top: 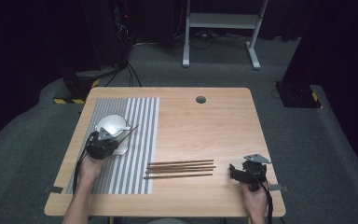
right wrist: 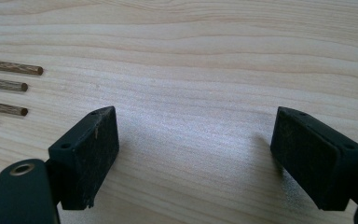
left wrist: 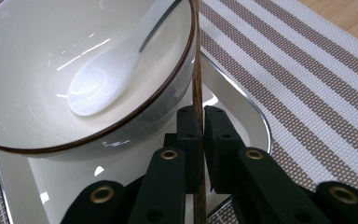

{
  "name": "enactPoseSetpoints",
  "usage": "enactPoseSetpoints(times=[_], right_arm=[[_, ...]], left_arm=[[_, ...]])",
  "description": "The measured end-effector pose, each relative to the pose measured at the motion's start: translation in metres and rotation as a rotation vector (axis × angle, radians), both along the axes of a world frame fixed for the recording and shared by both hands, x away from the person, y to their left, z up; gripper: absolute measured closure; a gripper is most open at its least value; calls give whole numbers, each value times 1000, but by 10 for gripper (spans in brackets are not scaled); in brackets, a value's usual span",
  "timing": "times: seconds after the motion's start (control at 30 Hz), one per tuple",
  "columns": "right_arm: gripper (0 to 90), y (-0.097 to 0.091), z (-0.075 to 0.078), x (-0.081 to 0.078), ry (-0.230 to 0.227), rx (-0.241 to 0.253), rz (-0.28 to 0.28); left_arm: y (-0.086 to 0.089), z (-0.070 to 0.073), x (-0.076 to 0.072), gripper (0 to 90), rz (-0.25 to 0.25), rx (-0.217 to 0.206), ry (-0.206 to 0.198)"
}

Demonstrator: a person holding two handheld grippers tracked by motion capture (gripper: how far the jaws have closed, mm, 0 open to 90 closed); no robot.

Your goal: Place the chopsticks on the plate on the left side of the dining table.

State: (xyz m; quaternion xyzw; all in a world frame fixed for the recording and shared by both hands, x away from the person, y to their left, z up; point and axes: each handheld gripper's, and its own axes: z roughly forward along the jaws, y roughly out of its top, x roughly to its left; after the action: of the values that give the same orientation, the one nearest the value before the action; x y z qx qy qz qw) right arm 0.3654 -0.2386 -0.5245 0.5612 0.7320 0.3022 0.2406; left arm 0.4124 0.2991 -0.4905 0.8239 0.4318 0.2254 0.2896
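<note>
The left gripper (left wrist: 199,135) has its fingers (left wrist: 189,135) pressed together on a thin brown wooden chopstick (left wrist: 197,70), which runs up between the pads toward twelve o'clock in the left gripper view and passes just beside the rim of a white bowl (left wrist: 37,37). A white ceramic soup spoon (left wrist: 102,84) lies inside that bowl, its handle pointing to one o'clock. The bowl sits on a white square plate (left wrist: 242,116) with a dark edge line, and the plate rests on a striped brown-and-white placemat (left wrist: 307,70).

In the high view the left gripper (top: 103,142) is over the plate (top: 121,149) on the placemat (top: 140,121), at about nine o'clock on the wooden worktop (top: 205,121), with the held chopstick (top: 131,130) slanting toward two o'clock.

The right gripper (right wrist: 193,149) has its fingers (right wrist: 91,149) spread wide apart with nothing between them, over bare worktop. In the high view it (top: 240,172) sits at about four o'clock on the worktop. Four more chopsticks (top: 179,169) lie side by side near the middle of the front edge, between the placemat and the right gripper; their ends (right wrist: 9,88) appear at nine o'clock in the right gripper view.
</note>
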Motion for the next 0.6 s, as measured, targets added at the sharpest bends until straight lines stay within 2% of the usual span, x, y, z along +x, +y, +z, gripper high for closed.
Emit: enactPoseSetpoints(times=[0.2,0.6], right_arm=[[151,0,0,0,-1,-1,1],[151,0,0,0,0,0,-1]], left_arm=[[2,-3,2,847,9,3,13],[0,-3,1,839,21,14,10]])
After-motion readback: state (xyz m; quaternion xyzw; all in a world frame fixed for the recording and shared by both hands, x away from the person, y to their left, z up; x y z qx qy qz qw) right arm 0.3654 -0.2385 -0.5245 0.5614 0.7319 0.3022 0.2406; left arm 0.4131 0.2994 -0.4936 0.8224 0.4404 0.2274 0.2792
